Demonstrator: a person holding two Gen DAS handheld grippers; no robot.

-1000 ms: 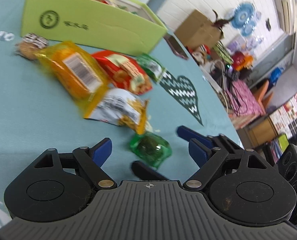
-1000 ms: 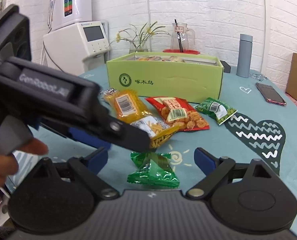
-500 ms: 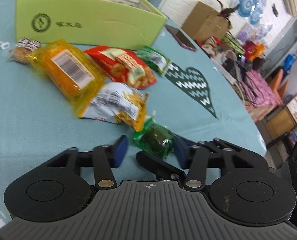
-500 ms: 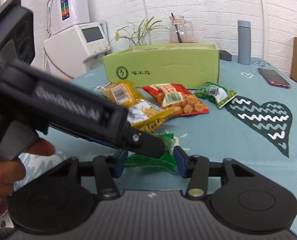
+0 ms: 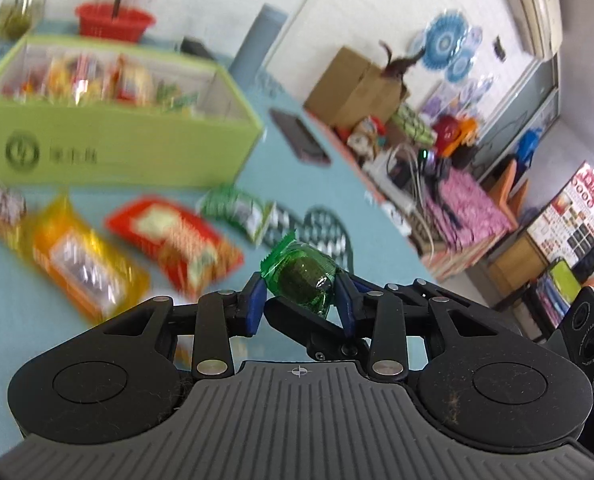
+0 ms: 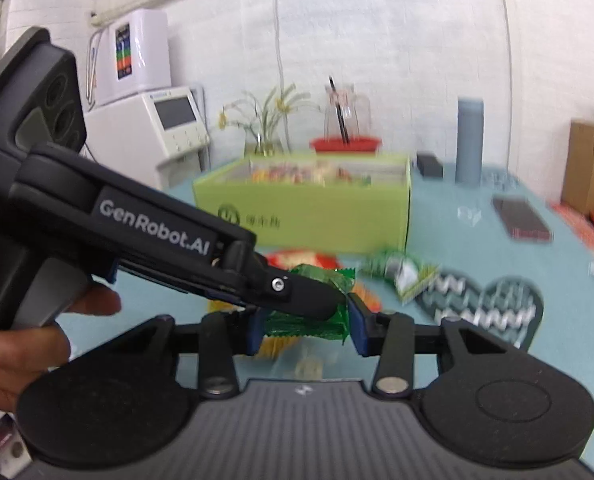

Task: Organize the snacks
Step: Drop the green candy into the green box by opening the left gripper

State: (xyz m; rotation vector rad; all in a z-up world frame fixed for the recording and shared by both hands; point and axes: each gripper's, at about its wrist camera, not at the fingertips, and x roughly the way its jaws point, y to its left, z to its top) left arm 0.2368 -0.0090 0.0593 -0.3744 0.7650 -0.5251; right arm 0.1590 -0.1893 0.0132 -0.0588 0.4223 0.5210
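A small green wrapped snack (image 5: 301,276) is pinched by both grippers and lifted off the teal table. My left gripper (image 5: 300,304) is shut on it; in the right wrist view its black body crosses from the left. My right gripper (image 6: 305,325) is shut on the same green snack (image 6: 317,320). The open lime-green box (image 5: 109,136) with several snacks inside stands at the back; it also shows in the right wrist view (image 6: 309,216). On the table lie an orange packet (image 5: 85,264), a red packet (image 5: 173,240) and a green packet (image 5: 237,212).
A phone (image 5: 299,140) lies right of the box. A grey bottle (image 6: 469,140), a red basket (image 5: 113,20) and a vase of flowers (image 6: 269,120) stand behind it. A cardboard box (image 5: 357,88) and clutter lie past the table's right edge.
Both grippers closed on the green snack and lifted it off the table, up toward the box. The views now look higher over the box.
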